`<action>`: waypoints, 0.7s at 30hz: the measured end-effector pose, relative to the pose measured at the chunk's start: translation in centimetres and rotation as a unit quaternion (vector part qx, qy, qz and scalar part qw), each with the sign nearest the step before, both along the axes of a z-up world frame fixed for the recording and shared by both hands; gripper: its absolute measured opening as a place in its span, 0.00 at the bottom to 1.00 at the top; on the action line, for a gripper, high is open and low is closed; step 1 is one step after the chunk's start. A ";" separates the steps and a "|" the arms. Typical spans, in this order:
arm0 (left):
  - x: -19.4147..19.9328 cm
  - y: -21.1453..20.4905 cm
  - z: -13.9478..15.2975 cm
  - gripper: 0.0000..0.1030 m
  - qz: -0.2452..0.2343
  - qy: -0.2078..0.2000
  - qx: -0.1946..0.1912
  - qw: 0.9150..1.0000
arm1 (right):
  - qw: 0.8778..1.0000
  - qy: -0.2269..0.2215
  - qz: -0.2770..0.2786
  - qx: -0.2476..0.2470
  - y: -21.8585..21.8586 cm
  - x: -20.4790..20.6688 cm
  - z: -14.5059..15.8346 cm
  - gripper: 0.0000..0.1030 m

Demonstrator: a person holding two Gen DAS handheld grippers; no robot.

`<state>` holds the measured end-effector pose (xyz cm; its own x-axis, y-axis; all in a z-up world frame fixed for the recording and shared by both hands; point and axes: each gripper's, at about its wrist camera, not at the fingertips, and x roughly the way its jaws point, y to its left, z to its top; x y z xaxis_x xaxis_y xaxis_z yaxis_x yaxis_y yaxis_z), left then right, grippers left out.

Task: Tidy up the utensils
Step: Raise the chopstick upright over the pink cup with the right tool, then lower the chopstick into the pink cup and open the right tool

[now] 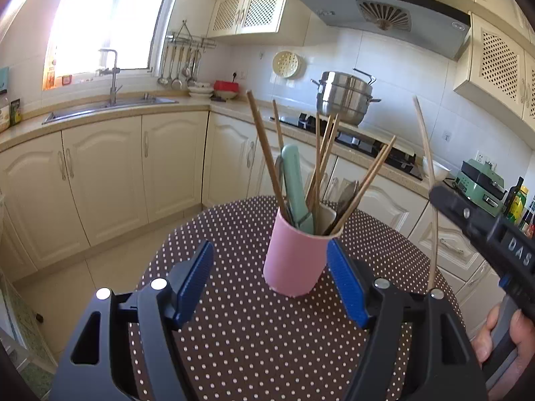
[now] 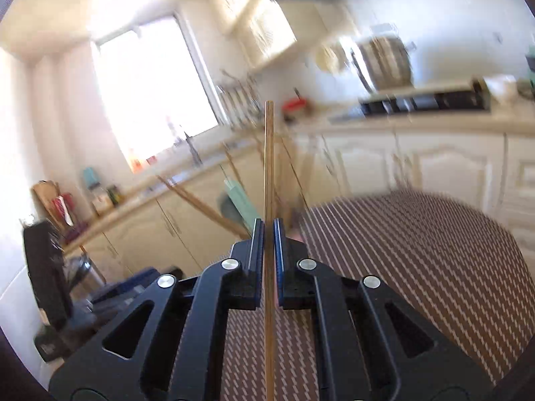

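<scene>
chopstick (image 2: pixel 269 167) clamped upright between the blue pads of the right gripper (image 2: pixel 268 234), the jaws drawn narrow onto its shaft, over a round table (image 2: pixel 434 250) covered in a brown dotted cloth. the stick is gripped near its middle, with one length rising above the pads and the other running down below them. from the left wrist view the same stick is seen as a pale, curved line (the bend is judged to be lens distortion) beside the right gripper's black body at the right edge.

the left gripper (image 1: pixel 271 280) is held wide, its fingers (image 1: pixel 195 277) set to either side of a pink cup (image 1: pixel 296 257) that stands on the table; the pads are apart from the cup wall and nothing is held. the cup is crowded with more chopsticks (image 1: pixel 267 153), a mint-green handled utensil (image 1: pixel 294 183) and what appear to be metal spoons, all leaning outward.

the chopstick is judged to be light, stiff and smooth, apt to pivot or slide in a two-pad grip, so a hold near mid-length across the shaft is thought best. the cup is judged light and top-heavy with its load, and easily tipped when a stick is dropped in; a steadying hold low on its wall is likely called for.
</scene>
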<state>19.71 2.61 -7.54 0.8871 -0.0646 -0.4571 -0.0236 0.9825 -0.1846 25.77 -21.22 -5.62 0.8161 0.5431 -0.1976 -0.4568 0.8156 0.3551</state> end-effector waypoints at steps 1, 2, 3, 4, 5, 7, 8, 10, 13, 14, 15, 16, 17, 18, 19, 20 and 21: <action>0.2 0.1 0.3 0.67 -0.001 -0.007 -0.002 1.000 | 1.000 -0.013 0.003 0.002 0.6 0.5 0.6 0.06; 0.3 0.2 0.5 0.68 -0.002 -0.014 -0.004 1.000 | 1.000 -0.028 0.008 0.008 1.3 1.0 1.2 0.06; 0.5 0.2 0.7 0.68 -0.002 -0.022 -0.006 1.000 | 0.999 -0.040 0.010 0.013 1.6 1.4 1.6 0.06; 0.7 0.4 0.8 0.68 -0.001 -0.028 -0.007 1.000 | 0.998 -0.054 0.013 0.016 2.1 2.0 2.0 0.06; 0.9 0.5 0.9 0.68 0.001 -0.035 -0.008 0.999 | 0.998 -0.062 0.014 0.019 2.4 2.3 2.3 0.06; 1.5 0.9 1.2 0.69 0.003 -0.045 -0.010 0.999 | 0.996 -0.080 0.015 0.024 3.0 2.9 3.0 0.06; 1.8 1.0 1.3 0.69 0.006 -0.049 -0.008 0.999 | 0.995 -0.092 0.011 0.024 3.4 3.3 3.2 0.06; 2.7 1.3 1.2 0.69 0.015 -0.049 -0.001 0.999 | 0.994 -0.106 0.005 0.029 4.1 4.0 3.4 0.06; 3.6 1.8 0.6 0.69 0.017 -0.043 -0.004 0.999 | 0.992 -0.123 -0.009 0.038 4.6 4.6 3.5 0.06; 4.0 2.0 0.4 0.69 0.018 -0.040 -0.004 0.999 | 0.991 -0.128 -0.016 0.040 4.6 4.9 3.6 0.06; 4.3 2.2 0.2 0.69 0.019 -0.037 -0.007 0.999 | 0.990 -0.133 -0.022 0.041 4.6 5.4 3.6 0.06; 4.6 2.5 0.0 0.69 0.021 -0.035 -0.009 0.999 | 0.989 -0.139 -0.026 0.041 4.7 5.7 3.6 0.06; 4.9 2.6 -0.2 0.69 0.022 -0.033 -0.009 0.999 | 0.989 -0.143 -0.030 0.038 4.8 6.0 3.5 0.06; 5.2 2.6 -0.4 0.69 0.023 -0.032 -0.008 0.999 | 0.988 -0.147 -0.035 0.034 4.9 6.3 3.4 0.06; 5.4 2.7 -0.5 0.69 0.023 -0.031 -0.008 0.999 | 0.987 -0.150 -0.038 0.033 5.1 6.5 3.3 0.07; 5.6 2.7 -0.6 0.69 0.022 -0.029 -0.008 0.999 | 0.987 -0.155 -0.042 0.032 5.3 6.8 3.1 0.07; 5.8 2.7 -0.8 0.69 0.021 -0.028 -0.008 0.999 | 0.986 -0.157 -0.045 0.025 5.6 7.1 3.0 0.07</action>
<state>25.49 5.35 -8.34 0.9132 -0.0330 -0.4062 -0.0546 0.9778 -0.2023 32.88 -15.63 -2.60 0.8776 0.4691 0.0982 -0.4782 0.8427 0.2474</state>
